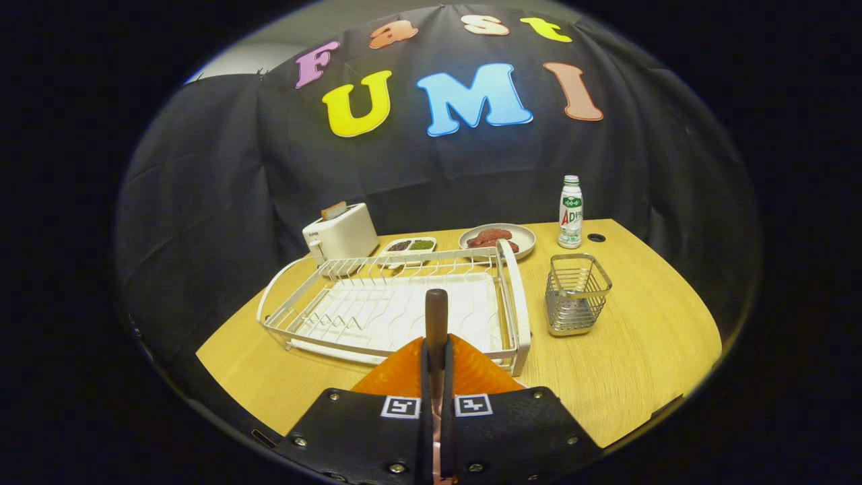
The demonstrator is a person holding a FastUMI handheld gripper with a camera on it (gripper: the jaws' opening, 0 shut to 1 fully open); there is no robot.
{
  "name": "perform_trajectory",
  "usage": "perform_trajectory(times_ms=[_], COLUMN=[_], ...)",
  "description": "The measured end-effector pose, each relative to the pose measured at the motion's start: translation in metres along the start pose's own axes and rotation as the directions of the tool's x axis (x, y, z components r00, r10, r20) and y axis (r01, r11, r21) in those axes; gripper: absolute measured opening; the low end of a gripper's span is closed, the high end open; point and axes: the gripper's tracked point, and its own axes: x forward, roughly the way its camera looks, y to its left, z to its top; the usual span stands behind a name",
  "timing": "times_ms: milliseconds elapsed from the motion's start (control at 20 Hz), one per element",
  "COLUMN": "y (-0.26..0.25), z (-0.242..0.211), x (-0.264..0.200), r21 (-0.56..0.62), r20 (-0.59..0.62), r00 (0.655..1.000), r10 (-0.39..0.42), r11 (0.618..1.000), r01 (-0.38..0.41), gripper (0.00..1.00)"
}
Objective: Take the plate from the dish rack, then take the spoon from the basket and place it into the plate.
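Note:
My gripper is shut on the spoon, whose dark brown handle sticks up from between the fingers. Right under the fingers lies an orange plate on the table, in front of the dish rack; the spoon's bowl end is hidden between the fingers above it. The white wire dish rack stands beyond the plate with no dishes in it. To the right of the rack is the metal wire basket, with no utensil sticking out of it.
Behind the rack stand a white toaster, a small divided dish and a plate of sausages. A white bottle stands at the back right near a hole in the wooden table.

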Motion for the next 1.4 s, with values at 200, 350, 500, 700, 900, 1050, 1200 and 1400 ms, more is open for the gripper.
perform_trajectory(times_ms=[200,350,500,700,900,1050,1200,1400], y=[0.004,0.002,-0.004,-0.021,-0.039,-0.055,-0.082,-0.122], z=[-0.008,-0.002,0.014,0.035,0.054,0.064,0.073,0.083], x=[0.0,-0.011,-0.026,-0.052,-0.071,-0.082,-0.093,-0.105], r21=[-0.002,-0.018,-0.051,-0.094,-0.115,-0.115,-0.115,-0.096], r20=[-0.024,-0.02,0.02,0.077,0.129,0.155,0.189,0.215], r00=[0.999,0.999,0.999,0.997,0.991,0.986,0.976,0.963], r10=[0.022,0.043,0.039,0.009,-0.023,-0.054,-0.107,-0.161], r11=[1.0,0.999,0.998,0.996,0.993,0.991,0.985,0.978], r01=[-0.022,-0.044,-0.038,-0.002,0.038,0.072,0.13,0.185], gripper=[0.05,0.15,0.28,0.33,0.34,0.34,0.34,0.35])
